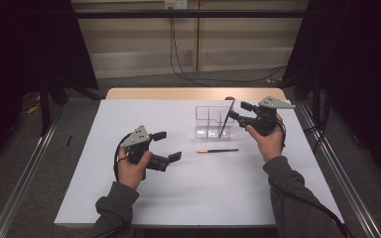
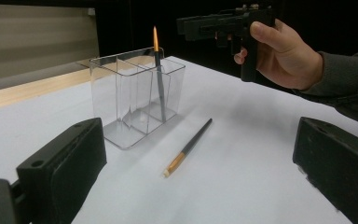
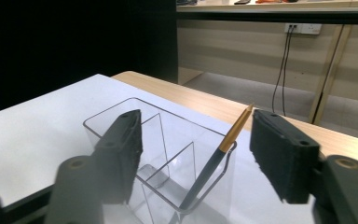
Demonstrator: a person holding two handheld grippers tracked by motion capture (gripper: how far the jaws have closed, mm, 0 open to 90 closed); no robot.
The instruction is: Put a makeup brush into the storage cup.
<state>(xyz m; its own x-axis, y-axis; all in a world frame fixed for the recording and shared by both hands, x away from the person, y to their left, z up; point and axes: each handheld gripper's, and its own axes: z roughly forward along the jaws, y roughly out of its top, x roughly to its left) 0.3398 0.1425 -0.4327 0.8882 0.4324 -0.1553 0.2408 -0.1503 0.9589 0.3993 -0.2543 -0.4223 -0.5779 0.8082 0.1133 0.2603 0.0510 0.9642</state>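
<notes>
A clear plastic holder (image 1: 213, 121) with compartments stands at the back right of the white table (image 1: 129, 198). A dark pen with an orange tip (image 1: 224, 121) leans upright in its right-hand compartment. My right gripper (image 1: 239, 110) hovers open at the pen's top; in the right gripper view the pen (image 3: 214, 163) stands between the jaws of my right gripper (image 3: 196, 149), against the holder's rim (image 3: 182, 119), with neither pad pressing on it. A second pen (image 1: 217, 150) lies flat in front of the holder. My left gripper (image 1: 167, 145) is open and holds nothing, left of that pen.
The left gripper view looks between that gripper's own jaws at the holder (image 2: 137, 98), the standing pen (image 2: 160, 86), the lying pen (image 2: 189, 148) and the right gripper (image 2: 200, 25) in a hand above them. A wooden strip (image 1: 193, 93) runs along the table's far edge.
</notes>
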